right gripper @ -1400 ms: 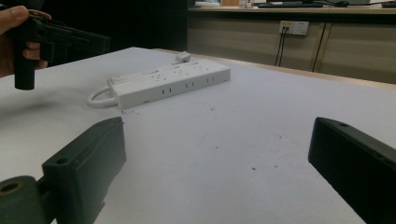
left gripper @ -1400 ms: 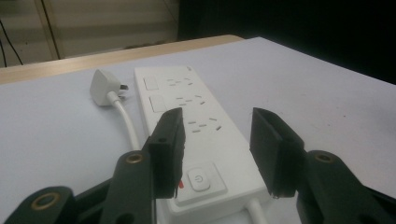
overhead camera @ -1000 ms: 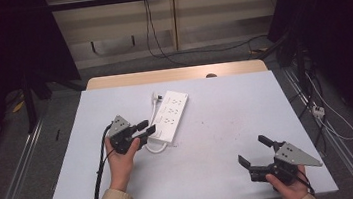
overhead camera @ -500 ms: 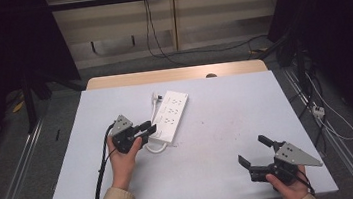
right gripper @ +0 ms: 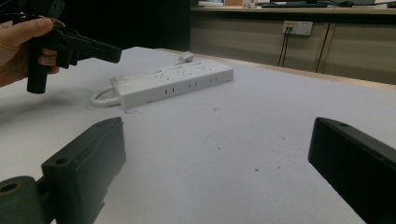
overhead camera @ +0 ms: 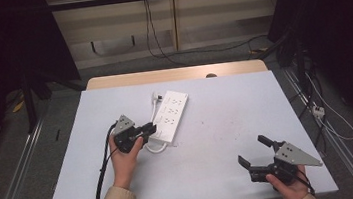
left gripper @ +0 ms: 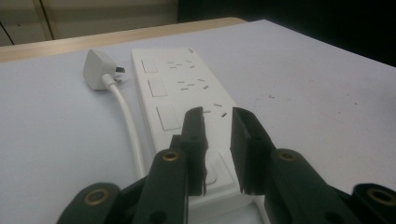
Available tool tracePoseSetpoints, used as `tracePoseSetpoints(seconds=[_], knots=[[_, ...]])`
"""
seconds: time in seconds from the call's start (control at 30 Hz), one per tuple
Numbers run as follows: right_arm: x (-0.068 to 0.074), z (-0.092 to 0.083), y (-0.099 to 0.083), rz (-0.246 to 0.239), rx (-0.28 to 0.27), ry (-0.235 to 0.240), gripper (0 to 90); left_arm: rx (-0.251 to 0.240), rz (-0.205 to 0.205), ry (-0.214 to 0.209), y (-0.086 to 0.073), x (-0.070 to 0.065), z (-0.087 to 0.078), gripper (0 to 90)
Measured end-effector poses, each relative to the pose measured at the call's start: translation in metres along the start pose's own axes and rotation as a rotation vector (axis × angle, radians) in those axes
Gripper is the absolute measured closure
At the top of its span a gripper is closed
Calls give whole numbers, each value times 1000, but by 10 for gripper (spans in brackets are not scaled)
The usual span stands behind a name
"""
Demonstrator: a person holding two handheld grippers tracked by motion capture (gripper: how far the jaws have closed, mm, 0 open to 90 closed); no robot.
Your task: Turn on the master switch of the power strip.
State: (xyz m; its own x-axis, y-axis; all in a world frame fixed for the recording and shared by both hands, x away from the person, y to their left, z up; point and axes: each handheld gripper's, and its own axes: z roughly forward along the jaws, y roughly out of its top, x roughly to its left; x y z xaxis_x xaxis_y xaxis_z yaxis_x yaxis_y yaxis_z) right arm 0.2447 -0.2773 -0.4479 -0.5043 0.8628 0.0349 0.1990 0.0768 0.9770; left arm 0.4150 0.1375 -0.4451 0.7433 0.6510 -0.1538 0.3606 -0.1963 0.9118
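Left gripper view: the left gripper (left gripper: 217,126) is hovering over the near end of a white power strip (left gripper: 184,98), jaws nearly together with a narrow gap, nothing held between them. The tips are sitting above the strip's nearest switch; whether they are touching it cannot be told.

High view: power strip (overhead camera: 172,115) is lying flat near the middle of the table (overhead camera: 225,99), long axis running toward 1 o'clock. The left gripper (overhead camera: 146,129) is at its 7 o'clock end. The right gripper (overhead camera: 253,152) is waiting well apart at 4 o'clock of the strip, jaws spread wide, empty.

Looks: rigid white plastic bar, a row of rocker switches along one side, socket slots beside them. A white cord (left gripper: 128,121) is running along its side to a plug (left gripper: 97,70) lying at the far end, and looping at the near end.

Handling, as judgement: light, stiff, smooth-sided and likely slippery on this table. Best hold is probably across the narrow width near an end; the cord is dragging and may tug.
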Motion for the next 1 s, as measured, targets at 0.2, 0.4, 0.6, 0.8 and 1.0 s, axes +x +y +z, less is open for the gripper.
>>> tracePoseSetpoints(seconds=[0.2, 0.4, 0.6, 0.8, 1.0], knots=[[0, 0, 0, -1, -1, 2, 36, 10, -1, 5, -1, 1, 1, 800], [0, 0, 0, 0, 1, 4, 36, 16, -5, 11, -1, 2, 2, 843], [1, 0, 0, -1, 1, 6, 36, 27, -17, 7, -2, 3, 3, 869], [0, 0, 0, 0, 0, 3, 36, 40, -25, 1, -1, 3, 3, 900], [0, 0, 0, -1, -2, 3, 36, 63, -24, 5, -1, 1, 6, 900]])
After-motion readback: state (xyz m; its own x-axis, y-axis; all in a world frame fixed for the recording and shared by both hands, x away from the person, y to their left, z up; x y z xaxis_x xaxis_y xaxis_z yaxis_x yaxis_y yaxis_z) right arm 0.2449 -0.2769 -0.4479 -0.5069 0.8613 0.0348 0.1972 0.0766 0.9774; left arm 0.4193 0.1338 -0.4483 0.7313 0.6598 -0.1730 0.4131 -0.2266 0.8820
